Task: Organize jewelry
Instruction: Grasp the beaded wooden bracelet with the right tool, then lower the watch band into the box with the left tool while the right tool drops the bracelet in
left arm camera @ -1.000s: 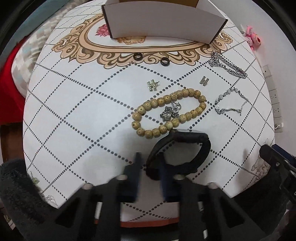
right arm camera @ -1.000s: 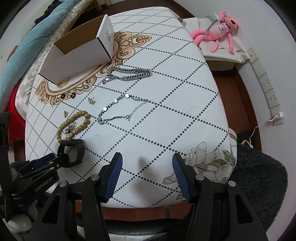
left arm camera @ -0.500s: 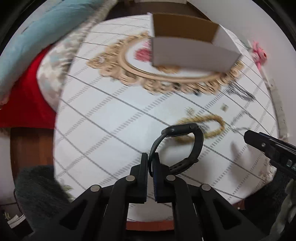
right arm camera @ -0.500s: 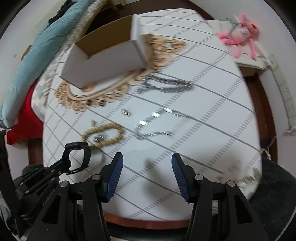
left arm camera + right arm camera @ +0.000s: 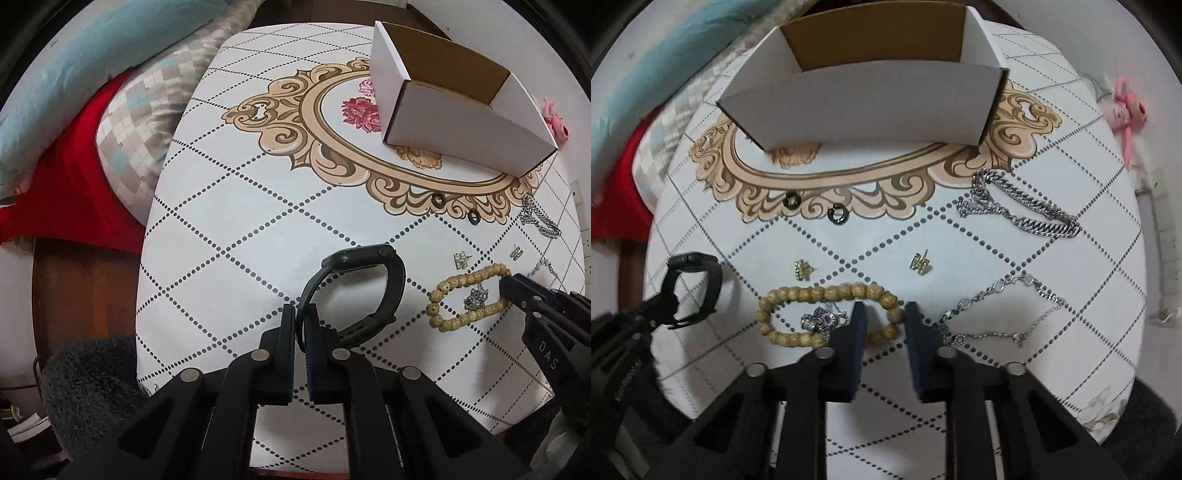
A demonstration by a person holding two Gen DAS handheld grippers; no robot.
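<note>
While the left gripper (image 5: pixel 303 325) is clenched on the strap of a black watch (image 5: pixel 354 291) — its loop standing clear above the tablecloth (image 5: pixel 229 206) — the right gripper (image 5: pixel 885 321) hangs with its jaws parted. Its fingers straddle the right end of the wooden bead bracelet (image 5: pixel 812 293), which lies on the cloth around a small silver charm (image 5: pixel 818 319), nearer than the white cardboard box (image 5: pixel 868 103).

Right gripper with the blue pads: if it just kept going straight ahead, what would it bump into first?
Probably the wooden bead bracelet: the open right gripper straddles its near end. Past it lies a gold earring, though depth is uncertain.
</note>
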